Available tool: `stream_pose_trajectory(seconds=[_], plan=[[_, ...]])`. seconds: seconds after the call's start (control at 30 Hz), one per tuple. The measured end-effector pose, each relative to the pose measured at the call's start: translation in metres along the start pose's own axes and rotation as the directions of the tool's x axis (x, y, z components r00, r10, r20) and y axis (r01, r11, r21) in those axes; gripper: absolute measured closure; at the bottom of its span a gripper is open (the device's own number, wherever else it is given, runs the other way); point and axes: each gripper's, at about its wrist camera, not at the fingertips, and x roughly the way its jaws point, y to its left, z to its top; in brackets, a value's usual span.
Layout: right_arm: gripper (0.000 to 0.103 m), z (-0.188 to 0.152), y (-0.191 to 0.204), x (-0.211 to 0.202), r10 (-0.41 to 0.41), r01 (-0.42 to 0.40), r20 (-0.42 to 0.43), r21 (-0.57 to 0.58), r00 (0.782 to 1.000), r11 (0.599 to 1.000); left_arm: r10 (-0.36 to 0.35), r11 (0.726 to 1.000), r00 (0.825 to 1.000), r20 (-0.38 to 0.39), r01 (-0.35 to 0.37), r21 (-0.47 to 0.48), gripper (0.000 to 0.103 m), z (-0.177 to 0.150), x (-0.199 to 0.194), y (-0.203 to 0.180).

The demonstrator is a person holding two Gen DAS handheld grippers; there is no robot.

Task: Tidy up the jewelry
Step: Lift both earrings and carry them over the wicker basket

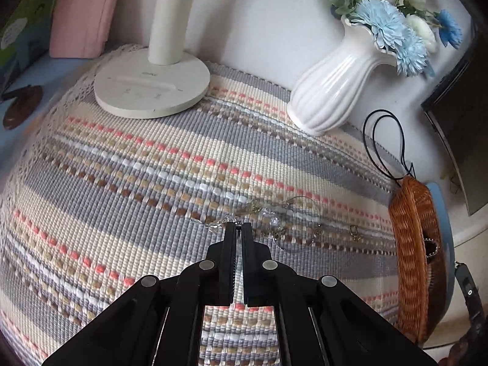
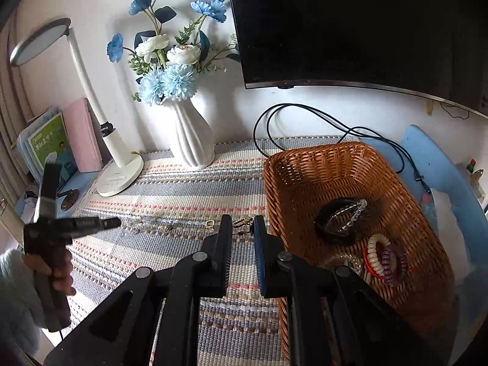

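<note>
A clear crystal bead necklace (image 1: 268, 215) with gold clasps lies stretched across the striped woven mat (image 1: 137, 164). My left gripper (image 1: 238, 227) is shut on one end of the necklace, down at the mat. It shows from the side in the right wrist view (image 2: 117, 222), with the necklace (image 2: 158, 222) running right from its tip. My right gripper (image 2: 239, 222) is open, its fingers either side of the necklace's gold clasp end (image 2: 242, 224). A wicker basket (image 2: 305, 164) at the right holds a dark bangle, a clear bead bracelet (image 2: 350, 213) and several coil bracelets (image 2: 387, 262).
A white ribbed vase (image 2: 190, 135) of blue and white flowers and a white desk lamp base (image 2: 120, 175) stand at the back of the mat. A dark monitor (image 2: 350, 27) hangs behind the basket, with a black cable (image 2: 305, 108) looping beneath. Books (image 2: 61, 143) stand at the far left.
</note>
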Motion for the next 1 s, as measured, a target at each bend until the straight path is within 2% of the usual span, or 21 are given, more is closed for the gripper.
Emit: stream_pose_trajectory(seconds=[0.1,0.17,0.4,0.53,0.77,1.0], plan=[[0.088,-0.002,-0.003,0.002,-0.002,0.002,-0.014,0.017,1.0,1.0,-0.016,1.0,1.0,0.027,0.016,0.011,0.1,0.002,-0.009,-0.002],[0.088,-0.002,-0.003,0.003,-0.003,0.004,-0.018,0.022,1.0,1.0,-0.051,0.999,0.997,0.056,0.051,0.001,0.1,0.006,-0.019,-0.003],[0.088,-0.002,0.0,0.002,0.0,0.0,-0.012,0.013,1.0,1.0,-0.137,0.99,0.978,0.155,0.131,0.048,0.1,0.025,-0.059,-0.018],[0.088,-0.002,-0.003,0.0,-0.005,0.005,-0.008,0.015,1.0,1.0,-0.18,0.983,0.966,0.187,0.169,0.072,0.1,0.033,-0.074,-0.027],[0.088,-0.002,-0.01,-0.005,-0.035,0.034,0.006,0.036,0.999,0.999,-0.257,0.964,0.947,0.191,0.236,0.126,0.1,0.034,-0.085,-0.053],[0.088,-0.002,-0.034,-0.013,-0.086,0.084,0.023,0.085,0.996,0.993,-0.339,0.927,0.929,0.148,0.303,0.219,0.1,0.03,-0.079,-0.105]])
